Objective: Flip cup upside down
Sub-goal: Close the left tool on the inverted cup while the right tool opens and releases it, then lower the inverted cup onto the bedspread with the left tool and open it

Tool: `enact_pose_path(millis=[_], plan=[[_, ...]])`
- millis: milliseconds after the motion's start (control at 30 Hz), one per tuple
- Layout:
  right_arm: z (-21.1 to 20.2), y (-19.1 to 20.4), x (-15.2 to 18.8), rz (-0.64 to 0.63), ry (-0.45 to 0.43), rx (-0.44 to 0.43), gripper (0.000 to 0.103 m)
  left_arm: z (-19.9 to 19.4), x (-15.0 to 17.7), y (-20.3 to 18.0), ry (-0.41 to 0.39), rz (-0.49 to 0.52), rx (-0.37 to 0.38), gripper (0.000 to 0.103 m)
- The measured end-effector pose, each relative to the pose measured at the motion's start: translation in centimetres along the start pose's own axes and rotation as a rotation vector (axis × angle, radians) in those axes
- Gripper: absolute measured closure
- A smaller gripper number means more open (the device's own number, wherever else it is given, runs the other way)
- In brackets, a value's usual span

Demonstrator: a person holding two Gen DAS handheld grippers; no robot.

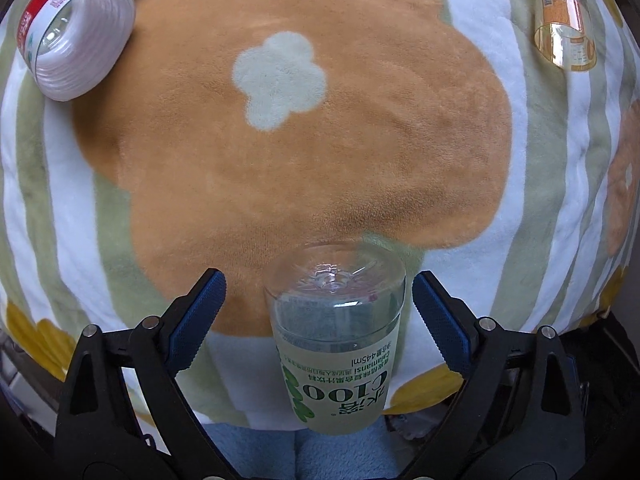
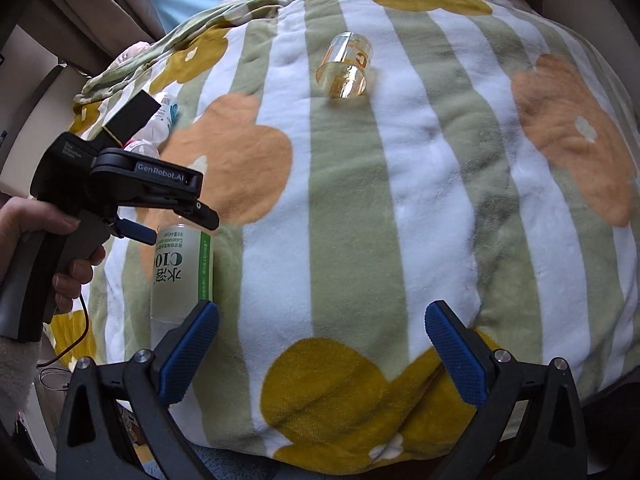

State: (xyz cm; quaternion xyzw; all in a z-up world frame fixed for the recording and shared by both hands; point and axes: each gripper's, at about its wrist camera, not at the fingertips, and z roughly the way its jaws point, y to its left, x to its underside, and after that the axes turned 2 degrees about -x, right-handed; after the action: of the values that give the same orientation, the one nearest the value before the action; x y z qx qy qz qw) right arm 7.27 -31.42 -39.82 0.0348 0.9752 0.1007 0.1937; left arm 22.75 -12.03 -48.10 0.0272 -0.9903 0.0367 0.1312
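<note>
Your left gripper (image 1: pixel 320 312) stood with its jaws apart, one on each side of the green-label cup (image 1: pixel 336 344), and neither blue pad (image 1: pixel 198 320) pressed on it; the right pad looked very near the wall, but I could not tell if it touched. The cup stood on the fleece blanket (image 1: pixel 280 168) with its closed bottom up and its print reversed, so to my judgement it was already turned over and only the release was left.

The first risk was the blanket itself. It is soft and uneven, and a light plastic cup on its rim can tip easily. If you pulled the left gripper back at an angle, the near pad could drag the wall and roll the cup over.

The second risk was on the other side. Your right gripper (image 2: pixel 322 344) was also open and held nothing, and its left finger (image 2: pixel 192 340) was just beside the lower part of the cup (image 2: pixel 182 276). A small drift toward it could push the cup down.

Two other cups lay on their sides, the red-label cup (image 1: pixel 76 36) and the orange-label cup (image 2: pixel 344 66), both well apart from here. I think these were no danger for now.
</note>
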Motion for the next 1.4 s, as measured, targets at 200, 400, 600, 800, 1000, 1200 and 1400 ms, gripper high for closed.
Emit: enact_pose_path(millis=[200,400,600,800,1000,1200,1400], plan=[[-0.1,-1.0,-0.6,0.001,-0.021,-0.021,0.0,1.8,0.2,-0.5,0.037,-0.009,0.001,0.034],[0.0,-1.6,-0.7,0.012,-0.024,-0.021,0.0,1.1,1.1,-0.5,-0.021,0.003,0.043,0.043],[-0.5,-1.5,-0.9,0.015,-0.054,-0.025,0.0,-4.4,4.5,0.0,-0.307,0.037,0.148,0.043],[-0.4,-1.7,-0.6,0.066,-0.122,-0.076,0.0,-7.6,5.7,0.8,-0.659,0.066,0.205,0.043],[1.4,-1.1,0.6,0.044,-0.154,-0.077,0.0,-3.9,6.6,0.7,-0.818,0.12,0.182,0.043],[2.2,-1.2,1.3,0.039,-0.147,-0.107,0.0,-3.5,8.5,-0.3,-0.873,0.154,0.138,0.043],[2.2,-1.3,1.5,0.062,-0.13,-0.124,0.0,-3.3,9.8,-0.3,-0.816,0.154,0.149,0.043]])
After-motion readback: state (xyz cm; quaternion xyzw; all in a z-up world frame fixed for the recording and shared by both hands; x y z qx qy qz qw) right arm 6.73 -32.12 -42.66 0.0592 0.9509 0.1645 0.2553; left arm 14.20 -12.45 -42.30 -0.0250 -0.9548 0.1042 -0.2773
